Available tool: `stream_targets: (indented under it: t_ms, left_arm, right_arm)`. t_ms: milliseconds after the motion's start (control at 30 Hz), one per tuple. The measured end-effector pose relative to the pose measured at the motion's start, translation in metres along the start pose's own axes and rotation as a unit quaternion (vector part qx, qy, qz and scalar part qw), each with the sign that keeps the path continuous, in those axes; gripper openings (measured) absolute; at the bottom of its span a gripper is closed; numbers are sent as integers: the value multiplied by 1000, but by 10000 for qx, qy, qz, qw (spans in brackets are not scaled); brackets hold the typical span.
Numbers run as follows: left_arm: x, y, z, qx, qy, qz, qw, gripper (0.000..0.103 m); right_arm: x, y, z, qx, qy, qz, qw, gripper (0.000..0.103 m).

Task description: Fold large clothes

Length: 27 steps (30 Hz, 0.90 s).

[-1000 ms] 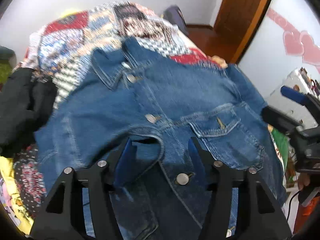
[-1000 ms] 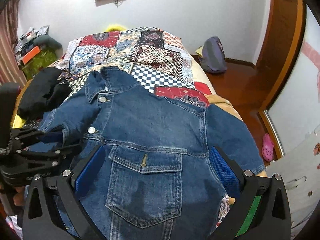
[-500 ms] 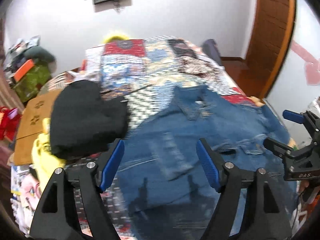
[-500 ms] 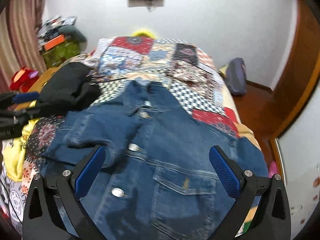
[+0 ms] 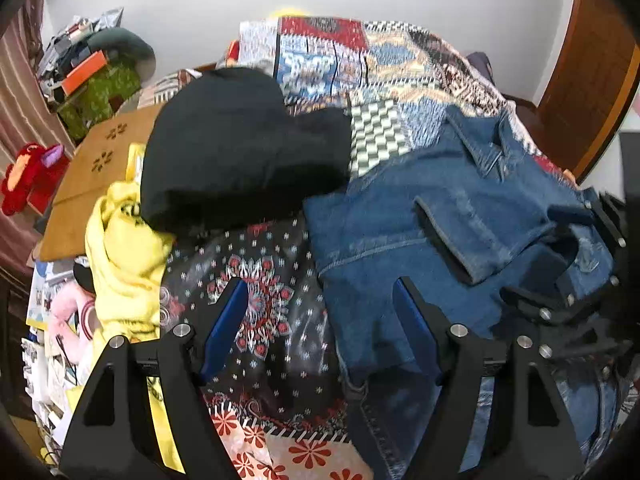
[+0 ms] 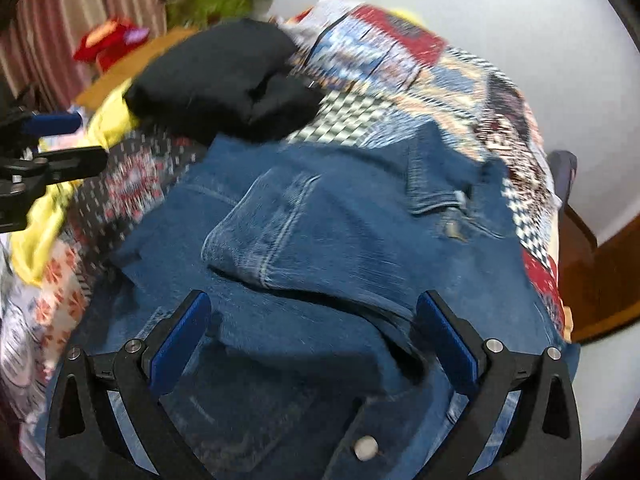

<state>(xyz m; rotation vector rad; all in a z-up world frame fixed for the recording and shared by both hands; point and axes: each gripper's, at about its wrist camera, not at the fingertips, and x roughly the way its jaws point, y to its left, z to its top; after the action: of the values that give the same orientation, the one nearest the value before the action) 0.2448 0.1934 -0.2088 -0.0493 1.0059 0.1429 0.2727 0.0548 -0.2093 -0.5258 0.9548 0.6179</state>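
Blue denim jacket [image 5: 460, 216], black garment [image 5: 236, 148], yellow cloth [image 5: 124, 256], and a multicoloured patchwork bedspread [image 5: 360, 60] with checks.

Bed, patchwork cover [image 5: 328, 56]: denim jacket [image 5: 400, 220], black garment [image 5: 240, 148], yellow garment [image 5: 124, 248] on top.

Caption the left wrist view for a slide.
Open left hand-held gripper above denim jacket edge on cluttered bed.

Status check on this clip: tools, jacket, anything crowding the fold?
Left tool open, empty. Right tool open, over denim jacket, sleeve folded across it. Black garment touching jacket's edge.
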Motion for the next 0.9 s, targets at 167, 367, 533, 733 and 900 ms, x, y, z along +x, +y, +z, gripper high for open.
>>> stream_targets:
  t_ms: [167, 367, 533, 733, 900]
  left_arm:
    - [13, -1, -12, 78, 135, 17, 9999, 74]
    - [22, -10, -16, 212, 234, 63, 9995, 74]
    - [16, -22, -13, 372, 128, 104, 9992, 74]
    - [5, -40, -1, 549, -90, 166, 9983, 74]
    - [3, -54, 11, 522, -136, 112, 9985, 74]
  right_arm:
    - [13, 5, 5, -367, 34, -267, 9990, 96]
    - [21, 14, 10, -597, 64, 71, 9982, 41]
    - [-6, 9, 10, -581, -376, 41, 9976, 15]
    - [-58, -43, 13, -104, -1036, -343, 9940, 15]
    - [-105, -119, 5, 815, -1588, -526, 9825, 15]
